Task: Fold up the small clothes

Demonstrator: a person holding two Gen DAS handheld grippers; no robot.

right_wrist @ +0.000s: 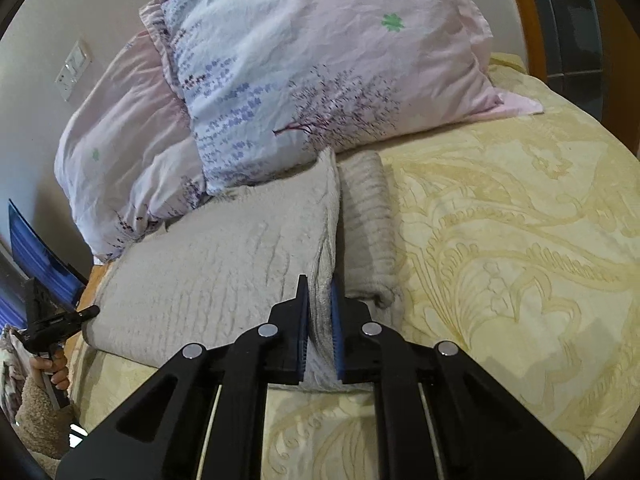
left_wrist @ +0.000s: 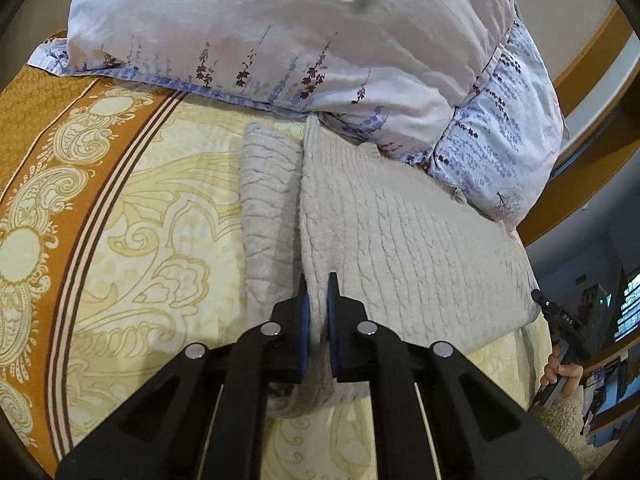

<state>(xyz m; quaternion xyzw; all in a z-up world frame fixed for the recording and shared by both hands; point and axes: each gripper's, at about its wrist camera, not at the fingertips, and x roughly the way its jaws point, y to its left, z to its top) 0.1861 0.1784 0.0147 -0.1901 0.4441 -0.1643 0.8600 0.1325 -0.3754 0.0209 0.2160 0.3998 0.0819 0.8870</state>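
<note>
Blue pads on my left tongs point(left_wrist: 318, 300) are clamped on the near hem of the sweater point(left_wrist: 400, 232), right at its side edge, and my right tongs point(right_wrist: 320, 300) are pinched on the opposite side edge of the same hem. So both are closed on knit, nothing loose.

Sweater's lying flat on the yellow bedspread point(right_wrist: 500, 240), far end tucked up against the pillows point(right_wrist: 304, 80). Each sleeve point(left_wrist: 268, 208) is lying along its side, just outside the tongs.

What worries me: I think each pinch only has a thin bit of a fat fluffy edge, so it could slip out once I lift. If one side lets go, the fold goes crooked. Can't tell if I've got both layers either; if it's just the top one, the back stays on the bed. Also the pillows sit on the collar end, so folding toward them might bunch things up, and the sleeves could flop out.
</note>
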